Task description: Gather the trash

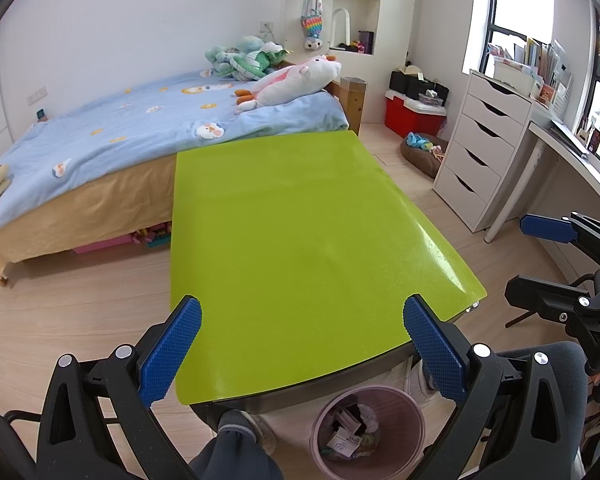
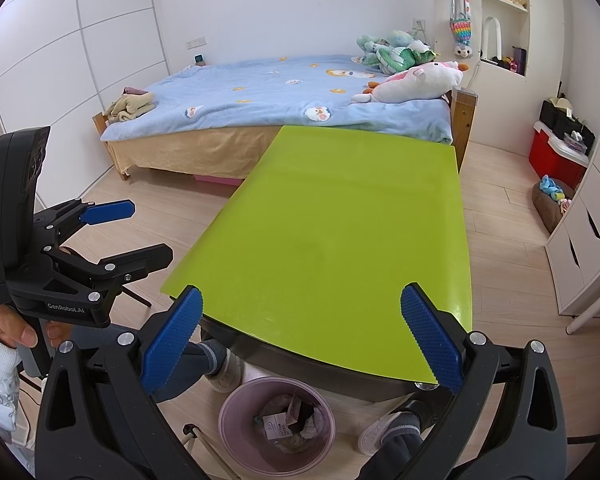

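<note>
A pink waste bin (image 1: 368,432) stands on the floor under the near edge of the lime-green table (image 1: 300,220); cardboard packets and crumpled paper lie inside it. The right wrist view shows the same pink waste bin (image 2: 276,424) below the lime-green table (image 2: 340,232). My left gripper (image 1: 302,348) hangs open above the table's near edge with nothing between its blue pads. My right gripper (image 2: 300,336) is open too, over the same edge and above the bin. Each gripper shows in the other's view: the right gripper (image 1: 540,256) at the right side, the left gripper (image 2: 140,232) at the left.
A bed (image 1: 100,148) with a blue quilt and plush toys lies behind the table. A white drawer unit (image 1: 484,152), a red box (image 1: 412,116) and a brown pet bed (image 1: 424,152) stand to the right. A person's feet (image 2: 220,364) rest by the bin.
</note>
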A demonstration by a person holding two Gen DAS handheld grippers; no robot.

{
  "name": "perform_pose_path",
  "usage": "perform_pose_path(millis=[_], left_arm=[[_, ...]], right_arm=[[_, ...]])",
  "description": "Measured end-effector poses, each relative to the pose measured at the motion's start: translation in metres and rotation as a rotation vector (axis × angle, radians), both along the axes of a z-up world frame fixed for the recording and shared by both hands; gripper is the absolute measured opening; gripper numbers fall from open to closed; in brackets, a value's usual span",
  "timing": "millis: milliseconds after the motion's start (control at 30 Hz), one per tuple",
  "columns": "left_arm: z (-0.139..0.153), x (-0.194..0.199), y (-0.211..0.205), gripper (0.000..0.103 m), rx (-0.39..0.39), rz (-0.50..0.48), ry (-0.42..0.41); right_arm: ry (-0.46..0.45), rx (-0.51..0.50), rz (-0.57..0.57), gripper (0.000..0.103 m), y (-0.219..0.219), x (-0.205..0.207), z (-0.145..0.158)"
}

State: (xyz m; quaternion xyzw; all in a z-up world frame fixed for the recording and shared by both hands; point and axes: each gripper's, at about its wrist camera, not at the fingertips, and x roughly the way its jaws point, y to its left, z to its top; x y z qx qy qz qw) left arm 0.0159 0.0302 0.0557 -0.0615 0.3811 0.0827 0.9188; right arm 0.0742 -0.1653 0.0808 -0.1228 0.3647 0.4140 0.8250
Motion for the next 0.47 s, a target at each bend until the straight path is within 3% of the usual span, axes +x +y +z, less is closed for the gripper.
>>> perform_pose_path(millis=[467], left_arm=[[-0.0019,0.001,-0.0009,0.097,0.002,-0.003,0.001]], right_arm=[[0.0,0.0,0.0,0.098,0.0002,0.0,0.0003]])
